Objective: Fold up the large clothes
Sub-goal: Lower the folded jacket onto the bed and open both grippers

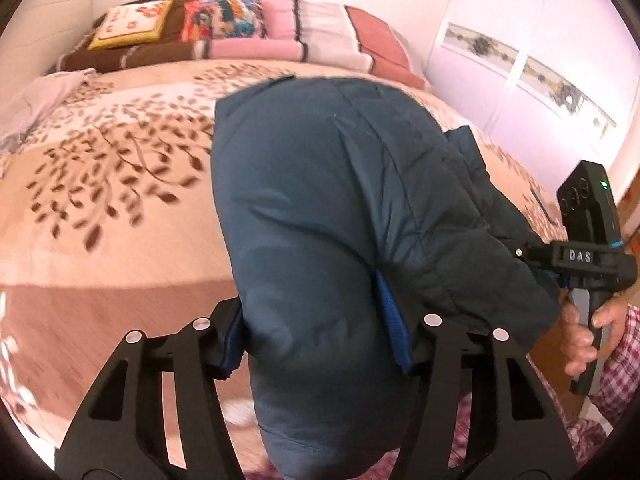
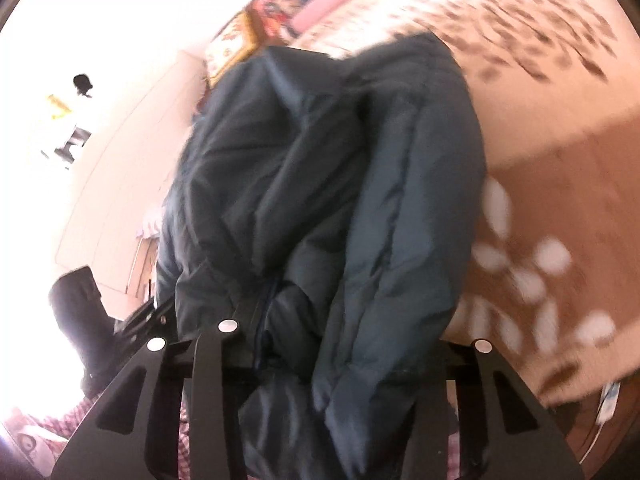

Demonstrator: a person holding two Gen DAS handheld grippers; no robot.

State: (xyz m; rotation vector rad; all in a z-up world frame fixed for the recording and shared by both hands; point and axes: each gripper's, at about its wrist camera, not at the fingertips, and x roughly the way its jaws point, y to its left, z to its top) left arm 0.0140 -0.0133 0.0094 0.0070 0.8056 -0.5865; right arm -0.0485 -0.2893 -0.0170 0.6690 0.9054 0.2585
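A: Which step?
B: Mid-fold. Jacket (image 1: pixel 320 208) fills centre frame over the bed (image 1: pixel 100 200); left hand-held gripper (image 1: pixel 332 344) and right hand-held gripper (image 2: pixel 320 356) each clamp it.
A: Next?
B: Probably lower it flat, evenly.

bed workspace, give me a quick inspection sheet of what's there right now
surface: bed with leaf-print cover, mostly bare.
job's things: dark teal padded jacket, bunched and lifted over the bed edge.
clutter: pale crumpled cloth at the far left; pillows and a folded blanket at the head.
grippers: left claw shut on the jacket; right claw shut on the jacket.
cables: nothing seen.
surroundings: white wardrobe doors beside the bed.
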